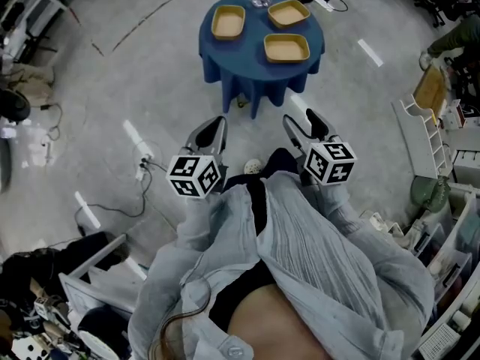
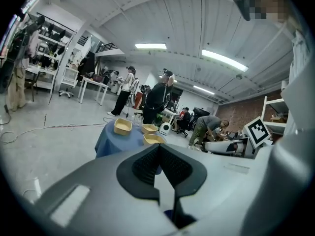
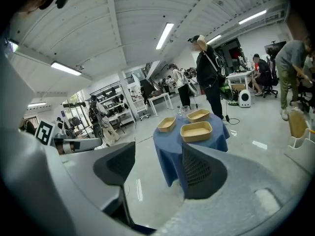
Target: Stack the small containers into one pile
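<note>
Three shallow tan rectangular containers (image 1: 289,13) sit unstacked on the round blue-draped desk (image 1: 255,62) in my head view, well ahead of both tools. The nearest container (image 1: 286,49) lies long side across, closer to the right hand-held gripper (image 1: 304,130) than to the left hand-held gripper (image 1: 210,135). My left gripper view shows its jaws clenched on nothing, while my right gripper view shows jaws parted and empty, with the nearest container straight ahead.

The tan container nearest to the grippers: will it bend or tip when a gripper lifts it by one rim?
The tan container looks shallow and thin-walled, so it is probably light and may flex slightly at a pinched rim. Its wide flat base makes tipping unlikely. Pushed, it might wrinkle the blue tablecloth rather than slide.
</note>
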### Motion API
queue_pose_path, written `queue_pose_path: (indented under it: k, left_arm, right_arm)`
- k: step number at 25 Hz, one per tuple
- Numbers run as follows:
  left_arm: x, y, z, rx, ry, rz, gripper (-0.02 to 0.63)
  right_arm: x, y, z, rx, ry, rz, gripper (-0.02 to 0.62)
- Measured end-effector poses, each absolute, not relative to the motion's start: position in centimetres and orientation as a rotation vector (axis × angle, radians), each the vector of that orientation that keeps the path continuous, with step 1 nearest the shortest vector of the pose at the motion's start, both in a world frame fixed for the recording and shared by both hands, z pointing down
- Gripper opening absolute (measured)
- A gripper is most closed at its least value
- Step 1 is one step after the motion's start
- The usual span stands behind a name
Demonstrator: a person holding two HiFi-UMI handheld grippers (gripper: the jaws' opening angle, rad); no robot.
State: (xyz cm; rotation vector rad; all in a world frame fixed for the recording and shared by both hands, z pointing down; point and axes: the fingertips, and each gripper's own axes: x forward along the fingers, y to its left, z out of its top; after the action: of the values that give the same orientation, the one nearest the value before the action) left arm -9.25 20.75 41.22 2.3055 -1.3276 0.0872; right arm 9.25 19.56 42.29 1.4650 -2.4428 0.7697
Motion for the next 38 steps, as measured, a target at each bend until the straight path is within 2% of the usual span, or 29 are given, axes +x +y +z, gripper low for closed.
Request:
queue_pose_path:
  k: [5, 13, 38]
  left_arm:
    - [-9.5, 21.0, 43.7, 2.254, -1.309, 0.1, 0.015]
    - [-8.4, 18.2, 43.2, 2.283, -1.299, 0.077, 0.015]
    - [-5.1, 0.9, 42.3, 2.22, -1.434, 0.083, 0.015]
  right_arm:
    - [8.8, 19.5, 44.1, 1.441, -2.416, 0.801, 0.29]
    - [8.8, 17.2, 44.0, 1.402, -2.435, 0.78, 0.29]
    - [12.8, -2.1, 43.1, 1.175, -2.488, 0.677, 0.29]
